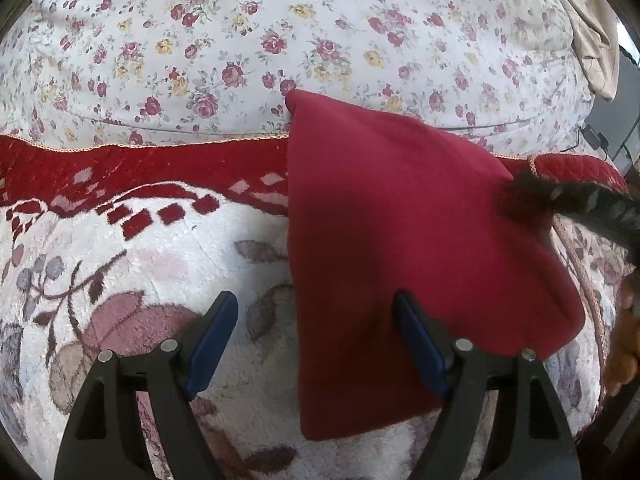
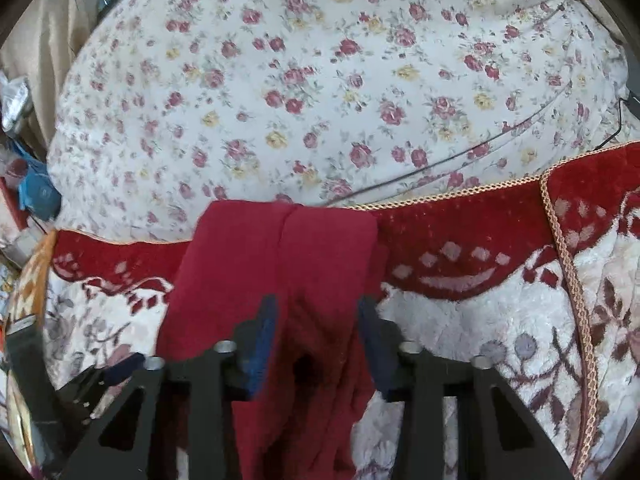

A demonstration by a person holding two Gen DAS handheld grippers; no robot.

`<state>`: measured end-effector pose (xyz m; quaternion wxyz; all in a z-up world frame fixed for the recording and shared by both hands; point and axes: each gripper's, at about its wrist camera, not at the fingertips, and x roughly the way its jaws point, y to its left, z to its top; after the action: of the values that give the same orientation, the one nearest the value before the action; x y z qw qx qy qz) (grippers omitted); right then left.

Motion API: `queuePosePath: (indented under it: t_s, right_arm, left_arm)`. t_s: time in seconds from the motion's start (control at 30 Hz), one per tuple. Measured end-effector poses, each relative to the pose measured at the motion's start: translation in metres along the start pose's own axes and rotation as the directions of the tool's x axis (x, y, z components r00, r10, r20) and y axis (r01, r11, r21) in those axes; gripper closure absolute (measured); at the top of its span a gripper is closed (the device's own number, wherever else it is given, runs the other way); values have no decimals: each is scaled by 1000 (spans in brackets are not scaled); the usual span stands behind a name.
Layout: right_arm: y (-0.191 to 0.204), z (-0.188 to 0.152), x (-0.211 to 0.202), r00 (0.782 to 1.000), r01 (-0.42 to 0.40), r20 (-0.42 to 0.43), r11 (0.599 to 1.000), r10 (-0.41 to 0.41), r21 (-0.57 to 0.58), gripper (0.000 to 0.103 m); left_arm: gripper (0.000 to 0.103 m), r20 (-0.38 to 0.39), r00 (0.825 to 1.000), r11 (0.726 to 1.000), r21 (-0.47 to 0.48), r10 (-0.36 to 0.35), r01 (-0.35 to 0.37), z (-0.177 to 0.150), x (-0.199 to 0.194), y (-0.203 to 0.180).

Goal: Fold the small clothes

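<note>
Right now the red garment [image 1: 400, 248] lies folded on a plush red-and-white rug [image 1: 140, 264], its far corner reaching past the rug's corded edge onto the flowered sheet [image 1: 240, 40]. In the left wrist view its long left edge runs straight, with bare rug open all along that side. The left gripper [image 1: 316, 312] hangs with its fingers spread wide; the right finger sits over the garment's near part, the left one over bare rug, and nothing is pinched. In the right wrist view the right gripper [image 2: 316, 316] has a raised bunch of the red cloth between its fingers, which stand narrow; whether the pads already press it I cannot tell. To the right of the garment the rug is bare up to a gold braid trim [image 2: 572, 280].
</note>
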<state>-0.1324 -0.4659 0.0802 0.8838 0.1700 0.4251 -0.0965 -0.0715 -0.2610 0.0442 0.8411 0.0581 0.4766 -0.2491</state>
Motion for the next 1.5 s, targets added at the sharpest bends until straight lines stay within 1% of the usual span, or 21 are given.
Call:
queuePosePath:
  t_s: [0.07, 0.17, 0.23, 0.27, 0.3, 0.37, 0.47, 0.6, 0.67, 0.73, 0.77, 0.8, 0.83, 0.87, 0.93, 1.0, 1.17, 1.23, 1.33, 1.4, 1.5]
  right_arm:
    - [1, -9, 16, 997, 49, -58, 998, -50, -28, 69]
    - [-3, -17, 15, 998, 18, -58, 1000, -20, -21, 68]
    - [-13, -13, 4, 999, -38, -38, 998, 40, 40, 50]
    - [-19, -13, -1, 998, -61, -23, 996, 62, 70, 28]
    - [-27, -13, -4, 996, -93, -1, 990, 94, 103, 16]
    - [-38, -12, -2, 986, -166, 11, 976, 166, 144, 14]
    - [-51, -13, 20, 965, -252, -18, 948, 261, 193, 9]
    - [-56, -14, 58, 921, -359, -70, 903, 384, 235, 9]
    - [-54, -12, 66, 914, -381, -57, 897, 402, 226, 8]
    - [-49, -10, 72, 915, -380, -54, 898, 401, 221, 13]
    - [-46, -8, 74, 908, -393, -61, 892, 415, 224, 26]
    - [-42, -6, 74, 910, -388, -66, 896, 410, 217, 31]
    - [-38, -6, 73, 911, -386, -67, 900, 406, 203, 37]
    - [-34, -5, 70, 907, -395, -72, 898, 414, 192, 47]
    - [-26, -5, 59, 913, -385, -71, 906, 401, 176, 51]
    - [-22, -5, 48, 909, -395, -65, 902, 411, 172, 53]
    - [14, -24, 6, 862, -478, -102, 864, 496, 160, 53]
    - [28, -39, -4, 837, -513, -121, 841, 534, 169, 53]
    - [53, -69, -6, 813, -532, -188, 834, 551, 146, 51]
    - [63, -88, -2, 829, -492, -242, 864, 503, 108, 42]
    - [58, -102, -12, 877, -404, -248, 911, 411, 79, 35]
  left_arm:
    - [23, -7, 1000, 1000, -2, -6, 6, 0, 0, 1]
    - [23, -22, 999, 999, -8, -34, 34, 3, -2, 4]
    - [23, -9, 996, 996, -38, -86, 86, 8, -8, 11]
    - [19, -1, 995, 993, -55, -103, 103, 10, -9, 14]
    - [16, 8, 992, 989, -78, -125, 125, 13, -10, 18]
    - [10, 29, 983, 975, -129, -181, 183, 19, -9, 28]
    - [8, 8, 971, 956, -173, -238, 236, 26, 5, 36]
    - [7, -56, 952, 937, -204, -300, 283, 30, 33, 39]
    - [3, -40, 946, 926, -225, -321, 305, 32, 40, 39]
    - [3, -27, 944, 923, -219, -330, 316, 34, 44, 34]
    - [7, -28, 941, 923, -209, -337, 324, 35, 45, 31]
    - [15, -32, 938, 923, -192, -346, 334, 36, 45, 27]
    - [36, -40, 933, 923, -169, -358, 347, 37, 44, 22]
    - [36, -53, 935, 929, -145, -351, 341, 38, 41, 16]
    - [48, -48, 944, 941, -110, -328, 321, 40, 31, 11]
    - [53, -51, 942, 942, -80, -331, 327, 41, 14, 10]
    - [53, -33, 949, 949, -49, -314, 312, 23, -54, 27]
    - [53, -29, 957, 957, -50, -289, 287, 5, -78, 38]
    - [53, -45, 972, 972, -59, -231, 229, -35, -98, 51]
    - [51, -78, 976, 976, -88, -204, 197, -64, -97, 62]
    - [39, -83, 982, 979, -134, -168, 156, -91, -91, 75]
